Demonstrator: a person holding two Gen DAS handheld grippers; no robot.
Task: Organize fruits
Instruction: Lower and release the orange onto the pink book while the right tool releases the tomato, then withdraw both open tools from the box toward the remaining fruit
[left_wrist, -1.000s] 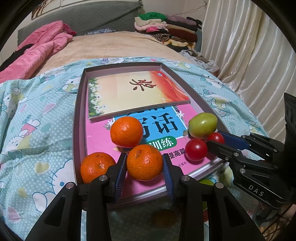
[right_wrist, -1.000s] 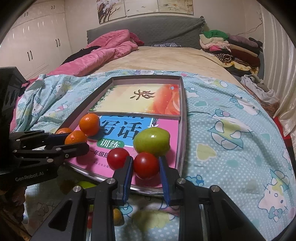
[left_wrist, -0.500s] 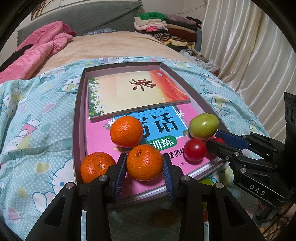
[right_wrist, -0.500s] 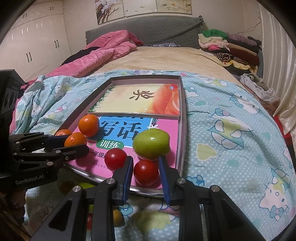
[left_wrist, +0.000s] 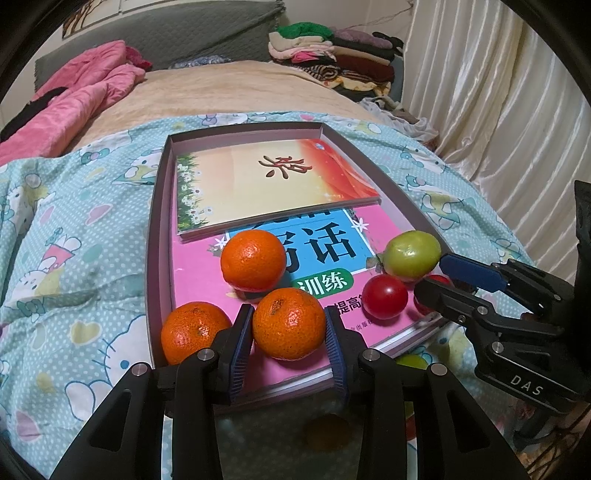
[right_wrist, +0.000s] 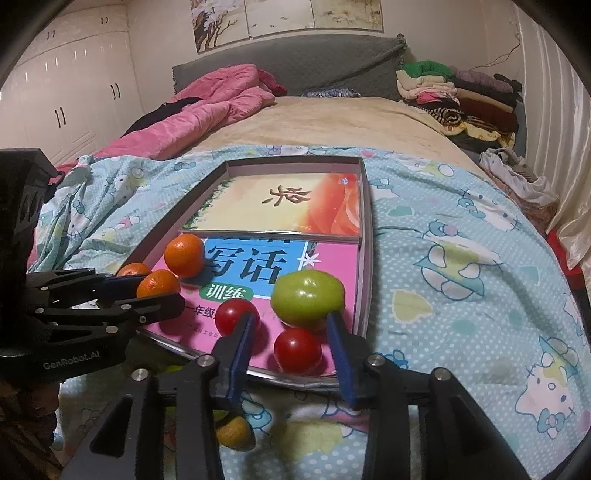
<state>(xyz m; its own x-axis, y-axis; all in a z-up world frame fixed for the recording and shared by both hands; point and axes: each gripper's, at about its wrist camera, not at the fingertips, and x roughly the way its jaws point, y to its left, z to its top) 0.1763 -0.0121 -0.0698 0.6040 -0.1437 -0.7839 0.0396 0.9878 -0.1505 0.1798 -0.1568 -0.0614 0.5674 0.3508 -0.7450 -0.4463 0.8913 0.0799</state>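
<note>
Left wrist view showed a shallow rectangular tray (left_wrist: 159, 236), long axis running away from the camera, on a quilted cartoon-print bed cover (left_wrist: 74, 236). Glossy books lined it. The left claw (left_wrist: 289, 336) was clamped on a dimpled round mandarin (left_wrist: 288, 323). The right claw (right_wrist: 291, 338) stood released, spread around a smooth red tomato (right_wrist: 297, 350) without touching it.

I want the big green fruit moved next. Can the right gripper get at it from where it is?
Probably yes. The right gripper stands open, and the round green fruit sits just beyond its fingertips; only the small red tomato lies between the fingers.
</note>
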